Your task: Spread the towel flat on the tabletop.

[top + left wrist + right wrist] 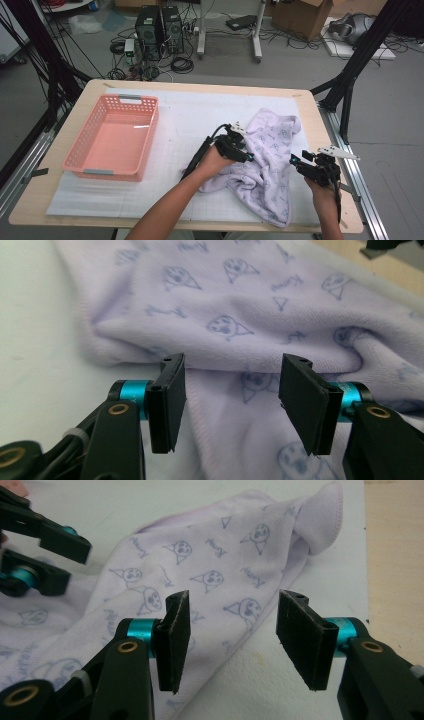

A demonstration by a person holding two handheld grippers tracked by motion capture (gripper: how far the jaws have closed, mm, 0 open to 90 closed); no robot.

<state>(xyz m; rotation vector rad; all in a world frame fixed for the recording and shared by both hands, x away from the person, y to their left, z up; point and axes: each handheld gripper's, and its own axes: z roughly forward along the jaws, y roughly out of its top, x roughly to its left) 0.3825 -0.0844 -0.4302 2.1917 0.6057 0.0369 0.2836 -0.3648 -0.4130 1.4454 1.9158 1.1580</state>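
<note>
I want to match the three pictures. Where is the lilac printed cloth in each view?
High view: the cloth lies crumpled on the right half of the white mat, between the two tools.
Left gripper view: it covers most of the frame, behind and between the open jaws.
Right gripper view: it runs from top right to bottom left.
Shared landmark: the white mat under the cloth.

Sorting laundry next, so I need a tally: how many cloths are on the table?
1: a lilac printed cloth lies crumpled on the white mat, right of the pink basket. Nothing visible inside the basket.
</note>
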